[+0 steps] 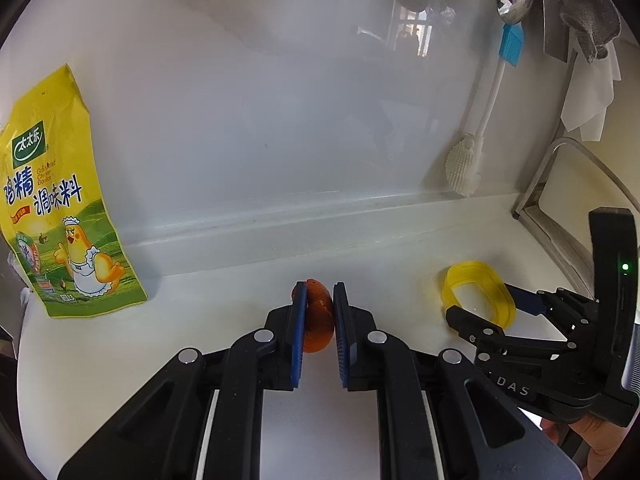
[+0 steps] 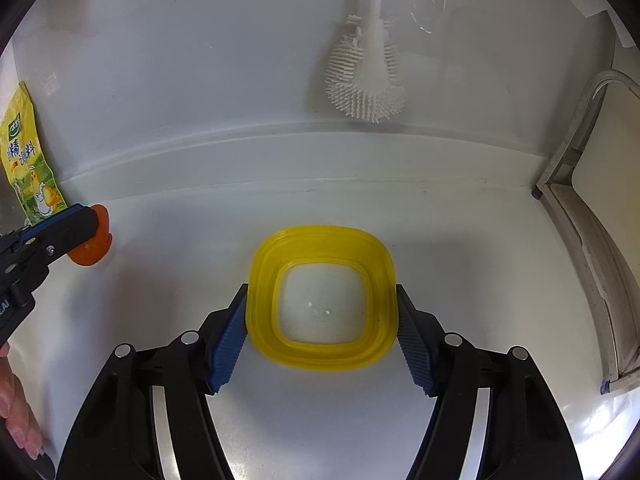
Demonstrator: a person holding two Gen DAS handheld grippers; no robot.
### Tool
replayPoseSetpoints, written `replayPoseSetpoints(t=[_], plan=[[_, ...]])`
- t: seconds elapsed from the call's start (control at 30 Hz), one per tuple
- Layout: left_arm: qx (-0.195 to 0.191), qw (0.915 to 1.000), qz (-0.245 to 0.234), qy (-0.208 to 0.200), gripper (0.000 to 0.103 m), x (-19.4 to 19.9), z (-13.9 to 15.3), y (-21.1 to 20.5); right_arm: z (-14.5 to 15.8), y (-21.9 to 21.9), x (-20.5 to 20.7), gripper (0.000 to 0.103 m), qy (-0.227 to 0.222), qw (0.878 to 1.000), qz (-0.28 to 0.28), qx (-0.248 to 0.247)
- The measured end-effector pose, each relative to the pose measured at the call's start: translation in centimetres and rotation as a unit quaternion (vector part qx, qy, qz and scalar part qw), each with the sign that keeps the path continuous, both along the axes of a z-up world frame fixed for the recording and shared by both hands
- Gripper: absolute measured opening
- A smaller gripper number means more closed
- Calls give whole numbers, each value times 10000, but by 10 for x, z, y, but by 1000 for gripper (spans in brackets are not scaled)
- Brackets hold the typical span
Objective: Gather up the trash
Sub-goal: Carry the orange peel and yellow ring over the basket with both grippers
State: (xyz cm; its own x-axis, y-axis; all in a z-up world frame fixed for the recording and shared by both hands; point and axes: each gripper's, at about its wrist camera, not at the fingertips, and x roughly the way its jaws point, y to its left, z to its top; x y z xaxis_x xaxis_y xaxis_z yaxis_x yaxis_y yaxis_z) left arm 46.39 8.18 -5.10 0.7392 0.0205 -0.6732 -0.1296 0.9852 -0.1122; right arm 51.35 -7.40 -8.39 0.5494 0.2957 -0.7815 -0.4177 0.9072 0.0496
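**Inspector:** Firstly, the left gripper [image 1: 319, 320]. State of the jaws?

**Assistant:** Clamped on an orange peel [image 1: 318, 326], centre of the left wrist view, low in the frame. Both blue pads [image 1: 298, 336] press its sides. The lower part of the peel is hidden between the fingers, so whether it rests on the white counter [image 1: 224, 320] cannot be told from there. In the right wrist view the same peel [image 2: 91, 240] shows at the left edge, half covered by the gripper's black finger.

**Inspector:** And the right gripper [image 2: 322, 334]?

**Assistant:** Its jaws stand on either side of a yellow plastic tray [image 2: 322, 300], centre of the right wrist view. The pads meet the tray's left and right rims; how firmly they press is hard to judge. The tray sits on the counter, open side up, its clear bottom showing a few small specks. In the left wrist view only part of the tray [image 1: 480, 288] shows at right, with one black finger across its near rim.

**Inspector:** Surroundings?

**Assistant:** A yellow seasoning packet [image 1: 60, 200] leans against the white wall at left, its left edge cut off. A white bristled brush [image 2: 366, 80] hangs at the wall, upper centre of the right view, its handle cut by the frame top. A metal rack [image 2: 592, 240] runs out of frame at right. Cloths [image 1: 588, 20] and a spoon [image 1: 516, 0] hang at upper right, partly cropped. Fingers of a hand [image 2: 16, 400] intrude at lower left.
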Motion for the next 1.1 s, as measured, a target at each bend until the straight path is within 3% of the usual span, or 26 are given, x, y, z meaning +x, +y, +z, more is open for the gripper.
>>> replayPoseSetpoints(t=[0.17,0.37,0.77,1.1], plan=[[4,10000,-20,-54,13,-5,5,-1,15,-16,-28,66,-60,9997,109,197],[161,9989,-236,-368,13,-37,32,-23,40,-57,-102,66,-150,9987,95,474],[-60,9965,-635,-539,14,-177,60,-57,70,-123,-265,66,-380,9977,198,528],[34,9926,-1046,-612,14,-303,73,-93,61,-172,-401,66,-390,9951,-124,895]])
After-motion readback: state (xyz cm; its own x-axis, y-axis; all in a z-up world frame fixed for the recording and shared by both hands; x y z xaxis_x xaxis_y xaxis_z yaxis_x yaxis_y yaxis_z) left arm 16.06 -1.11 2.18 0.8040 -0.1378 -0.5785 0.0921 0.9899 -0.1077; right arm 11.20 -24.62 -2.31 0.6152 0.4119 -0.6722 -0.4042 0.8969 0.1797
